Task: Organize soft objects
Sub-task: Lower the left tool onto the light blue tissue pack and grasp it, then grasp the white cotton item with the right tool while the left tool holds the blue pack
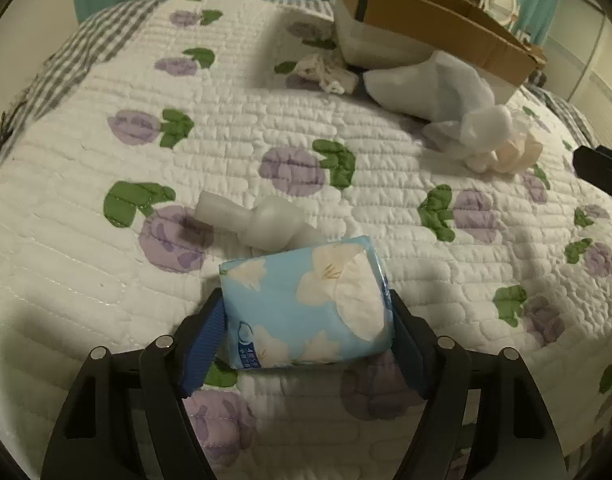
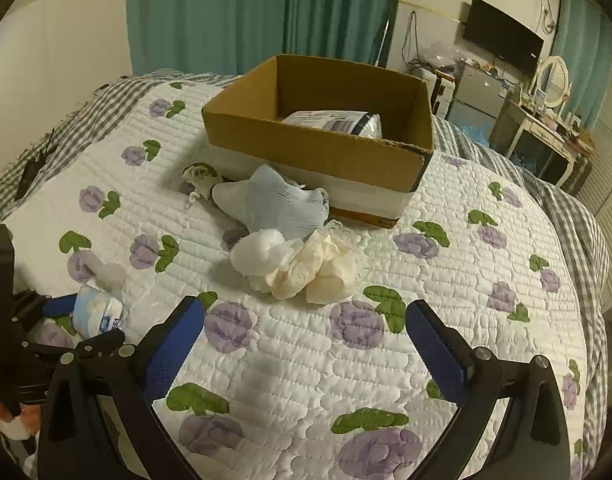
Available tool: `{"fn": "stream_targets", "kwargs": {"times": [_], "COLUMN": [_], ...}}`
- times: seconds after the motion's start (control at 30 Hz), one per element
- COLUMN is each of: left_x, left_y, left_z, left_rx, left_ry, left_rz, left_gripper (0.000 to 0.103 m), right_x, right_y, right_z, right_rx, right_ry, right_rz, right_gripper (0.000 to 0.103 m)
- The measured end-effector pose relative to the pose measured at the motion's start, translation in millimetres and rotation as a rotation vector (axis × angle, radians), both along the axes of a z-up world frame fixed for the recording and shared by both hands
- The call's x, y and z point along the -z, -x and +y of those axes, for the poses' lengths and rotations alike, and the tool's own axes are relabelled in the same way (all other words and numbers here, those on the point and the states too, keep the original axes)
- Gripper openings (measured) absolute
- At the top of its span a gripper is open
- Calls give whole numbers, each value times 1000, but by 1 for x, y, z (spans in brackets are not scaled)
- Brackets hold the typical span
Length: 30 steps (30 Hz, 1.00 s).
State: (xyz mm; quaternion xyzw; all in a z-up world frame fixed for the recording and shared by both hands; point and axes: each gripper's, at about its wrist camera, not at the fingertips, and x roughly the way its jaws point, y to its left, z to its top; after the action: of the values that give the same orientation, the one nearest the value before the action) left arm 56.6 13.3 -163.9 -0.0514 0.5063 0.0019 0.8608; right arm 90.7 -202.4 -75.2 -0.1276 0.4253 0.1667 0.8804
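left gripper (image 1: 308, 320): nearest the lens, jaws clamped on the tissue pack (image 1: 306, 304), blue pads pressed into both short ends
tissue pack: blue floral wrap, held just above the quilt (image 1: 105, 280); white soft item (image 1: 261, 220) lies just beyond it at 12 o'clock
right gripper (image 2: 303, 326): jaws spread wide, nothing between them, over bare quilt
cardboard box (image 2: 318, 148): at 12 o'clock in the right view, 1 o'clock in the left; one wrapped package (image 2: 338, 122) inside
pile by box: blue-white sock (image 2: 281, 204), white wad (image 2: 257, 254), cream lace piece (image 2: 318, 270), frayed white scrap (image 2: 199, 178), all touching or near the box's front wall
count: 1 box, 1 pack held, 1 package boxed, 5 loose soft items
risk: pack is squashy, may bulge and slip out on the carry to the box
risk: a low carry could drag the pile or catch the box rim
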Motion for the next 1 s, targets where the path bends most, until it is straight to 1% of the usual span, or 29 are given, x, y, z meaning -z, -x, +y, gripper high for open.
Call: {"fn": "stream_targets", "kwargs": {"times": [0.07,0.2,0.3,0.37,0.5,0.57,0.67,0.77,0.83,0.87,0.93,0.97,1.0], "left_x": [-5,-28,-43,-51,-59,-64,-71,-74,-74,-73,-70,-69,-67], "left_y": [3,12,11,5,-20,-31,-45,-55,-60,-62,-64,-64,-64], "left_z": [-1,-6,-5,-2,7,10,13,14,12,12,12,12,12], "left_rx": [2,7,6,2,-12,-12,-14,-13,-12,-10,-7,-6,-6], "left_ry": [-3,-37,-39,-40,-45,-60,-81,-93,-115,-117,-105,-99,-95], "left_rz": [-15,-90,-133,-149,-164,-175,-195,-210,-212,-211,-206,-203,-200], "left_gripper": [74,74,74,74,74,74,74,74,74,74,74,74,74], "right_x": [0,-3,-2,2,7,9,15,21,31,35,45,50,53], "right_y": [1,1,-2,-6,-13,-15,-23,-30,-37,-39,-43,-45,-46], "right_z": [2,8,16,23,35,39,49,55,61,62,64,64,63], "right_rx": [-15,-67,-102,-120,-149,-167,-209,-238,-258,-260,-263,-262,-258], "right_ry": [-5,-32,-34,-18,23,44,74,94,118,126,146,156,157], "right_rz": [-1,-20,-30,-30,-47,-58,-62,-59,-33,-22,9,24,30], "right_gripper": [101,101,101,101,101,99,91,81,68,66,53,49,41]}}
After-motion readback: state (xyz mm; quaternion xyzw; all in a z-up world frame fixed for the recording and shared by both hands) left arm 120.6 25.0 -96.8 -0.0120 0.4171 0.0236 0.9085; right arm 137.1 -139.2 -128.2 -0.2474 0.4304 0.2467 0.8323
